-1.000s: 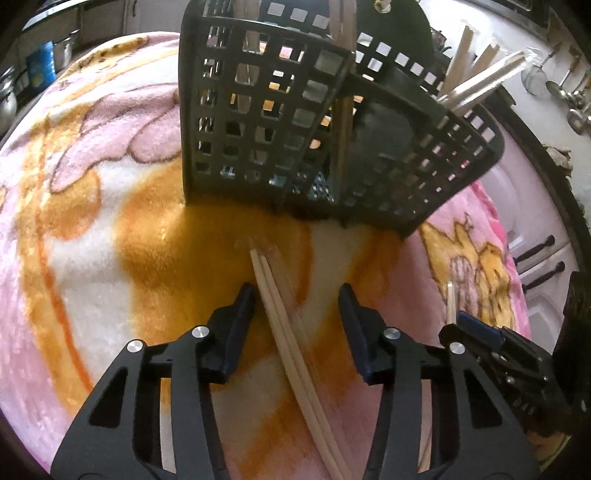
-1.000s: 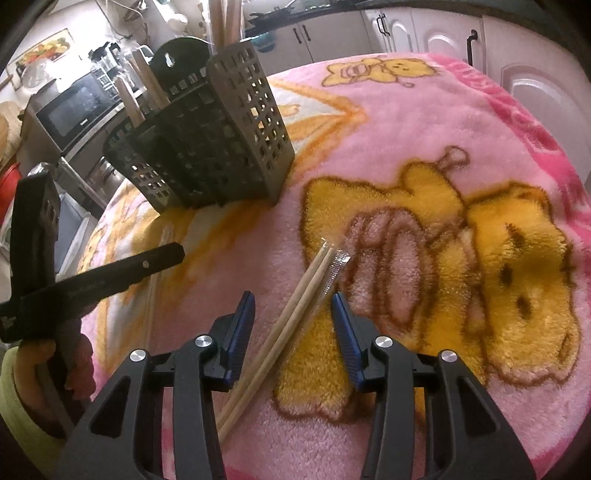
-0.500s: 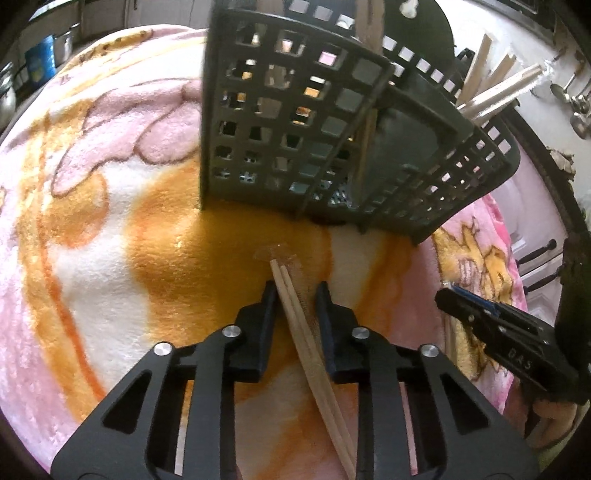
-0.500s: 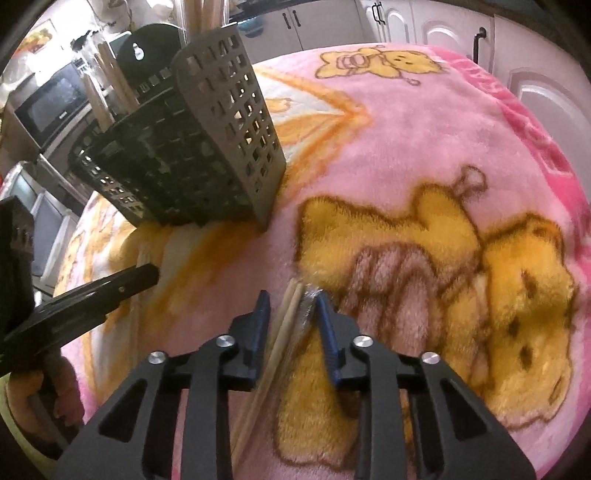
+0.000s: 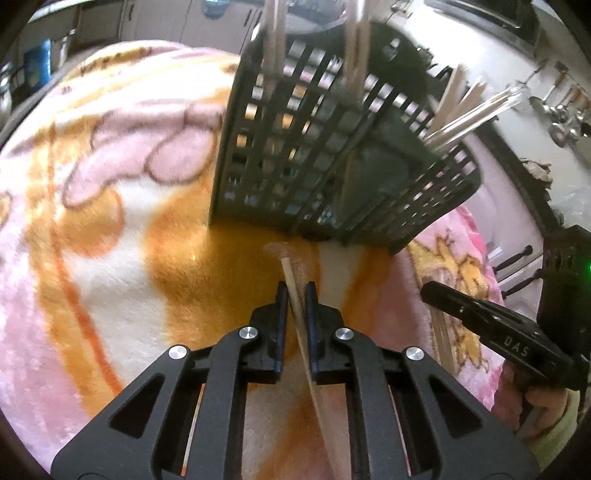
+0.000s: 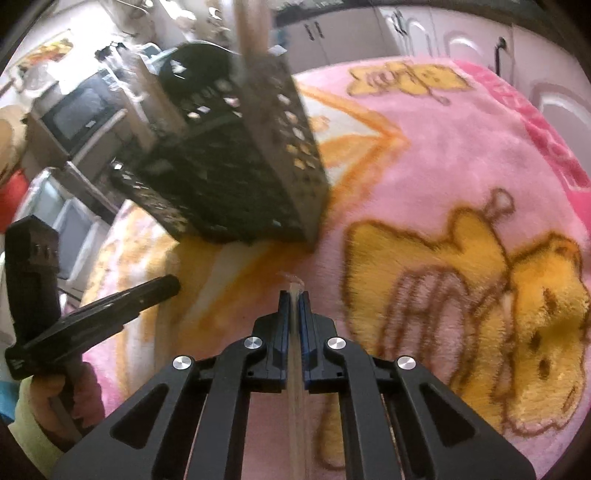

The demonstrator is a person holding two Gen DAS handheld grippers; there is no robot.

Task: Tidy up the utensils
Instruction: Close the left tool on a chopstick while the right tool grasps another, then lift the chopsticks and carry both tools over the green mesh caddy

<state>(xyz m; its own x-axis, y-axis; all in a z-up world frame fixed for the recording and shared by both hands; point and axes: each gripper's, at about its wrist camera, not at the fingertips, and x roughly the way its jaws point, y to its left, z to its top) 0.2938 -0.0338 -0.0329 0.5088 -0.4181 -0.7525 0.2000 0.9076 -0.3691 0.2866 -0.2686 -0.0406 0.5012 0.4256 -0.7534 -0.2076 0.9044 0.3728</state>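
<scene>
My left gripper [image 5: 295, 291] is closing its jaws, and the pads press on a pair of wrapped wooden chopsticks [image 5: 289, 269] that lies on the pink and orange blanket [image 5: 92, 221]. In the right wrist view my right gripper [image 6: 294, 295] is also closing, pinching a second wrapped pair [image 6: 295, 391] between its blue pads. A dark slotted utensil basket [image 5: 295, 155] stands just beyond both grippers, also in the right wrist view [image 6: 236, 173]. The right gripper [image 5: 428, 290] shows at the right of the left view. The left gripper [image 6: 170, 284] shows at the left of the right view.
Several chopsticks [image 5: 472, 110] stand upright in the basket's compartments. A microwave [image 6: 77, 110] and white cabinets [image 6: 424, 33] sit beyond the blanket's far edge. Ladles [image 5: 561, 118] hang on the wall at the right. A hand [image 6: 48, 398] in a yellow-green sleeve holds the left gripper.
Both grippers have gone from open to closed on their chopstick pairs. Both have moved closer to the basket and risen a little.
</scene>
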